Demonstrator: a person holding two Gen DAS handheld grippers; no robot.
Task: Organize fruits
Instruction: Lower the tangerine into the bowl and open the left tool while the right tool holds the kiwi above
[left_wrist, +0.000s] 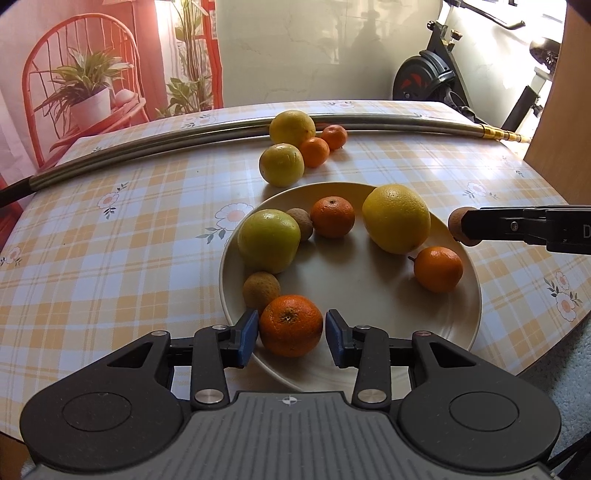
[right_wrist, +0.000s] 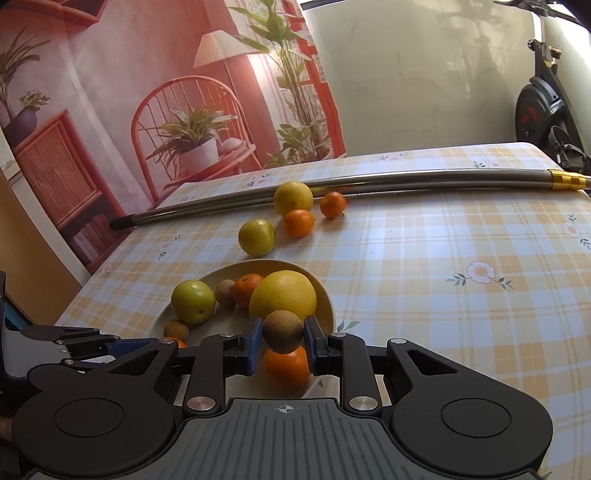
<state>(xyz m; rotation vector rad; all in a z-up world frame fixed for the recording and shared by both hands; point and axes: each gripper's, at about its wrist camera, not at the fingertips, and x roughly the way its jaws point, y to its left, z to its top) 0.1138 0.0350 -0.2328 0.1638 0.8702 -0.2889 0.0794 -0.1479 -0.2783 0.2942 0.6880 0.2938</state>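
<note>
Rough brown round fruit (right_wrist: 283, 331) pinched by right gripper (right_wrist: 283, 341) above smooth plate (right_wrist: 327, 301).

From the left wrist we look forward and down along the left tool (left_wrist: 290, 334), close over the near rim of the plate (left_wrist: 461, 325). From the right wrist we look along the right tool (right_wrist: 283, 341) from the plate's (right_wrist: 327, 301) right side, low and close. Both views share the plate, worktop (right_wrist: 443, 258) and metal pole (left_wrist: 147, 142) at upper frame.
</note>
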